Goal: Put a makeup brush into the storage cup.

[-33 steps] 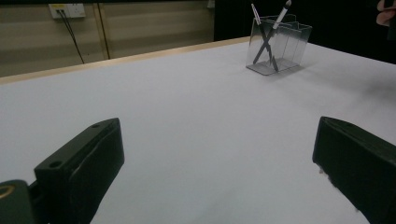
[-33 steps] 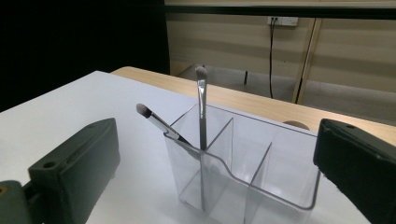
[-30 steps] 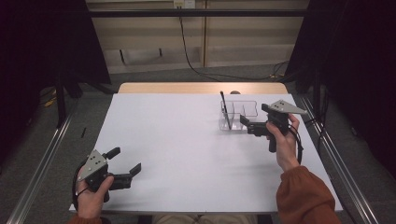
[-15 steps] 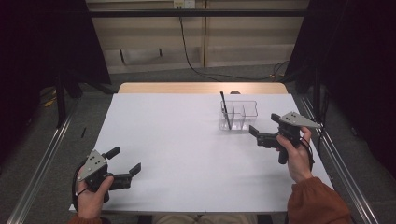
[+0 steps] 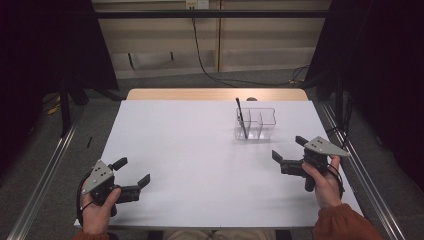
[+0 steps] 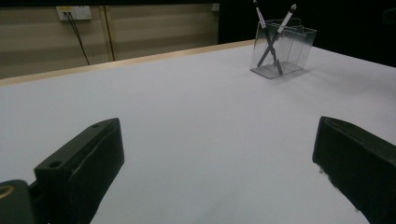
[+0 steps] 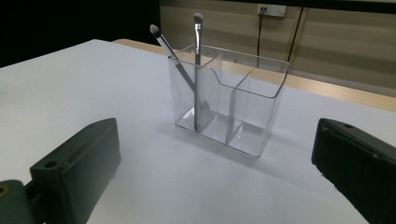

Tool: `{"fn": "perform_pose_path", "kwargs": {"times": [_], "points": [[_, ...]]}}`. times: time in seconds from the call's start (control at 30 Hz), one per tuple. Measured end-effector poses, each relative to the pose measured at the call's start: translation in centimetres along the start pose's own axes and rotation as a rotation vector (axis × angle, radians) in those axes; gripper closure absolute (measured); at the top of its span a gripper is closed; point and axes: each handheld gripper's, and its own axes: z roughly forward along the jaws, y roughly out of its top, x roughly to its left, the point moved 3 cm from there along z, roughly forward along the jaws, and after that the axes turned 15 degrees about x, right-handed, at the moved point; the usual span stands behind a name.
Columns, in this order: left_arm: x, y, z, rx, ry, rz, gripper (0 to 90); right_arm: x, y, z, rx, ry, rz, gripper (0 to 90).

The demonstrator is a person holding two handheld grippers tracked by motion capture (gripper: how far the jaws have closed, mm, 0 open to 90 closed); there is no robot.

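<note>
Both grippers rest open and empty at the near edge of the table (image 5: 200,150). The right gripper (image 5: 289,152), jaws spread wide, is much the nearer to the clear organizer (image 5: 256,123), which lies at about 11 o'clock from it, close but apart; the left gripper (image 5: 134,172), jaws equally parted, sits well apart, the organizer at its 2 o'clock. The organizer stands upright, divided into compartments. Two brushes (image 7: 196,70) stand together in one end compartment, bristles up, long axes near vertical and crossing; the other compartments appear empty. Any reach for a brush would probably favour the right gripper, approaching from above the protruding heads.
</note>
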Motion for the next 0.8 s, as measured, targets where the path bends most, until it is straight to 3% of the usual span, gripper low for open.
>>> {"fn": "perform_pose_path", "kwargs": {"times": [0.27, 0.63, 0.8], "points": [[0.0, 0.0, 0.0, -0.002, -0.003, 0.001, 2.2, 0.0, -1.9, -1.7, -0.007, -0.007, -0.001, 1.0], [0.0, -0.2, -0.5, -0.007, 0.008, -0.010, 2.2, -0.5, -4.6, -4.2, -0.045, -0.027, 0.044, 0.7], [0.0, -0.3, -0.6, -0.004, 0.011, -0.013, 2.2, -0.7, -5.5, -5.1, -0.035, -0.018, 0.051, 0.8]]}}
